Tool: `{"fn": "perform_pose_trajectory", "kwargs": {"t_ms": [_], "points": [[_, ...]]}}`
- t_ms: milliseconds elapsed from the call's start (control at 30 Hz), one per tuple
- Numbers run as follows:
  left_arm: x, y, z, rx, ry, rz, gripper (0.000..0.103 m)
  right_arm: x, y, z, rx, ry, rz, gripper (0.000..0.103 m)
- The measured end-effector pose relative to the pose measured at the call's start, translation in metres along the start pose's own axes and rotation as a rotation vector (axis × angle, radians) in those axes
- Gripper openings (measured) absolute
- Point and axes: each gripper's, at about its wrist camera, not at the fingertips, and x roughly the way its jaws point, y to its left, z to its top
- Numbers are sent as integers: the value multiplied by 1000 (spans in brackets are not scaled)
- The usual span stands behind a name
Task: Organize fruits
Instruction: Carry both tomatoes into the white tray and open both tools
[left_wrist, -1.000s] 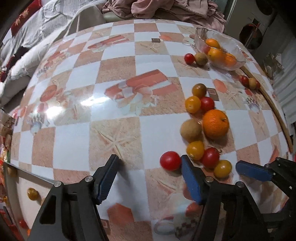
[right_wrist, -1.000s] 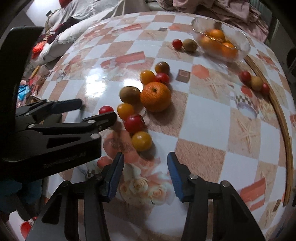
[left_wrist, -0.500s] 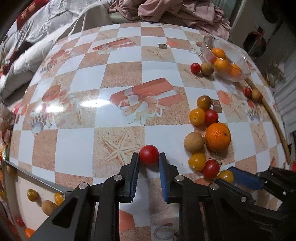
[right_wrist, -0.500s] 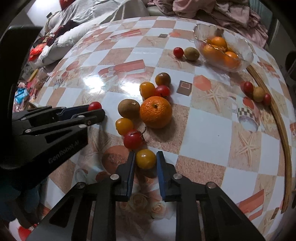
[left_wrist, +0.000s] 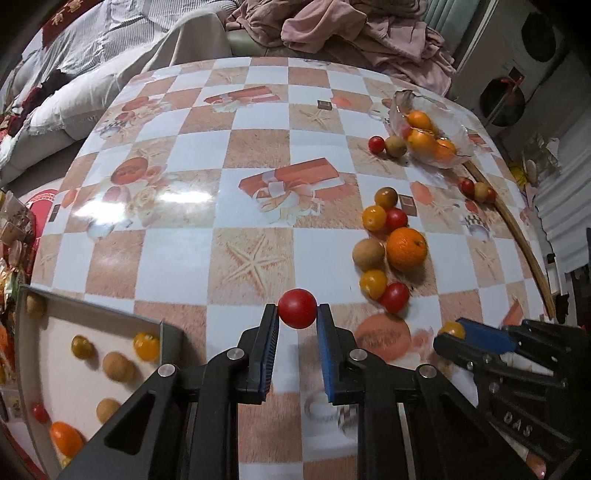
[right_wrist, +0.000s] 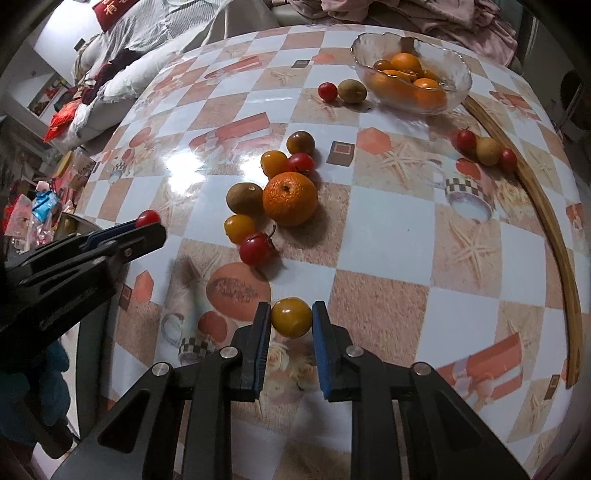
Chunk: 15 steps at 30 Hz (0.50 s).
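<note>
My left gripper (left_wrist: 297, 320) squeezed a red tomato (left_wrist: 297, 308). My right gripper (right_wrist: 291, 322) squeezed a yellow tomato (right_wrist: 291, 316) above the table (right_wrist: 388, 236).

The desk (left_wrist: 184, 254) wears a glossy checked cloth printed with starfish, gift boxes and cups, with glare at nine o'clock in the left wrist view. A curved wooden strip (right_wrist: 550, 221) follows its rim at three o'clock. Beyond the far edge, at twelve o'clock, lies a heap of pink fabric (left_wrist: 354, 29); at ten o'clock, striped grey bedding (left_wrist: 110, 40). Bright packets (right_wrist: 44, 206) clutter nine o'clock.
</note>
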Motion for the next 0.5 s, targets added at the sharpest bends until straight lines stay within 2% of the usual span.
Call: {"fn": "perform_pose_trajectory", "kwargs": {"t_ms": [500], "points": [[-50, 32, -37, -56, -29, 24, 22, -11, 30, -8, -55, 26, -19, 24]]}}
